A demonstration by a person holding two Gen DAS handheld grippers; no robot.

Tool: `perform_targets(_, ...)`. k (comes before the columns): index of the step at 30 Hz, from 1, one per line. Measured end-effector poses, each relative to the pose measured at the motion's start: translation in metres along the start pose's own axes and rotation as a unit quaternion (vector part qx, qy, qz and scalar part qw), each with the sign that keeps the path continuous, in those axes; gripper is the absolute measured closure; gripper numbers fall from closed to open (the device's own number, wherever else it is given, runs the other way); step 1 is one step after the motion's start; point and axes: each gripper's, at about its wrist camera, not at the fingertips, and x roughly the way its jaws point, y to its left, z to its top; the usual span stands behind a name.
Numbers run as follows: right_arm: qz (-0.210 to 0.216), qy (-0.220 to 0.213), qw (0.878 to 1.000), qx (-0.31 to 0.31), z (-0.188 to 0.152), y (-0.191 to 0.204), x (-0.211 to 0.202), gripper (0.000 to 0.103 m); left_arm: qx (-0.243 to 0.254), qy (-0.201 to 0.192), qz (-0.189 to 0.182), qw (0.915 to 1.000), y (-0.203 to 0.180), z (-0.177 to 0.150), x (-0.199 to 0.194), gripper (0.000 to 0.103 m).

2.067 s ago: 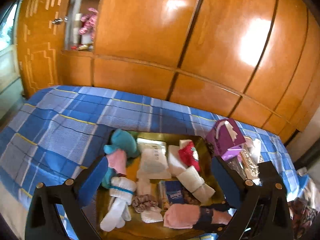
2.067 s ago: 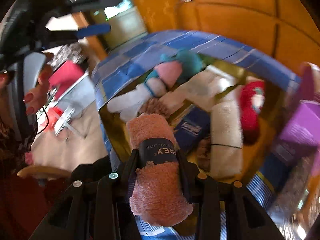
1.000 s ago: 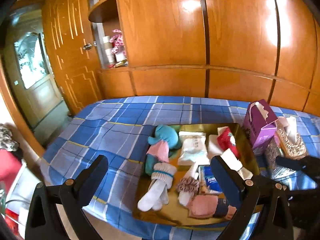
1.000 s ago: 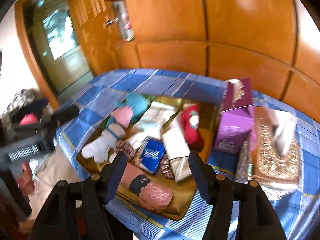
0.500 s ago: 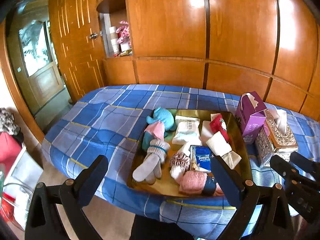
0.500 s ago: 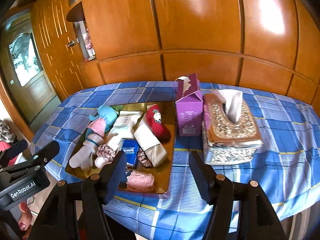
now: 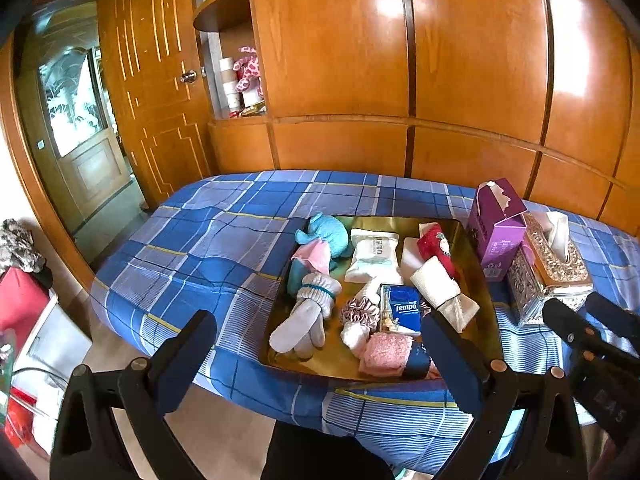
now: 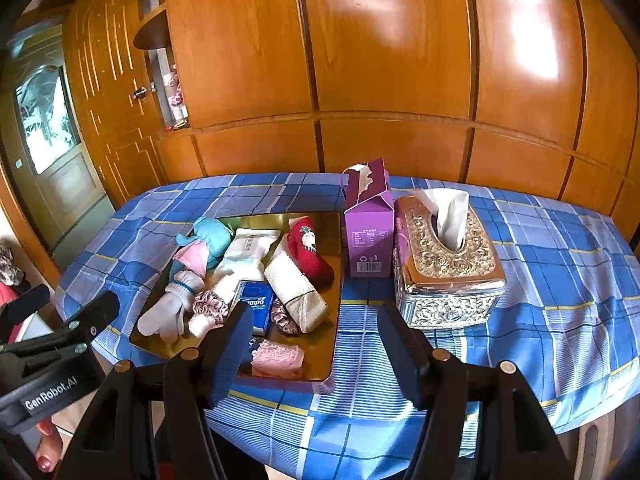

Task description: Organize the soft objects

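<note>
A gold tray [image 7: 340, 362] lies on the blue plaid table and holds several soft things. Among them are a teal plush [image 7: 328, 232], grey-white gloves [image 7: 304, 320], a wipes pack [image 7: 374, 256], a red sock [image 7: 434, 248], a beige rolled towel [image 7: 436, 284] and a Tempo tissue pack [image 7: 406, 310]. A pink rolled washcloth [image 7: 386, 354] with a dark band rests at the tray's near edge. My left gripper [image 7: 316, 340] stands open, back from the tray with nothing between its fingers. My right gripper [image 8: 316, 320] is open too, off the near edge of the tray [image 8: 320, 344], apart from the pink washcloth [image 8: 278, 356].
A purple carton [image 8: 368, 224] and an ornate silver tissue box [image 8: 444, 260] stand right of the tray. Wooden wardrobe panels rise behind the table, with a door at the left. A hand [image 8: 44, 460] holds the left gripper's body [image 8: 60, 332]. Plaid cloth stretches left of the tray.
The right gripper let go of the pink washcloth, which now lies in the tray. Both grippers have drawn back from the tray, so more of the table shows.
</note>
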Motion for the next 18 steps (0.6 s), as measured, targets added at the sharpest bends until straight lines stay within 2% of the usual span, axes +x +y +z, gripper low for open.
perform_targets(18, 0.000, 0.011, 1.000, 0.000, -0.0021, 0.0006, 0.0064, 0.038, 0.000, 0.010, 0.002, 0.9999, 0.0006, -0.0020, 0.0056, 0.000)
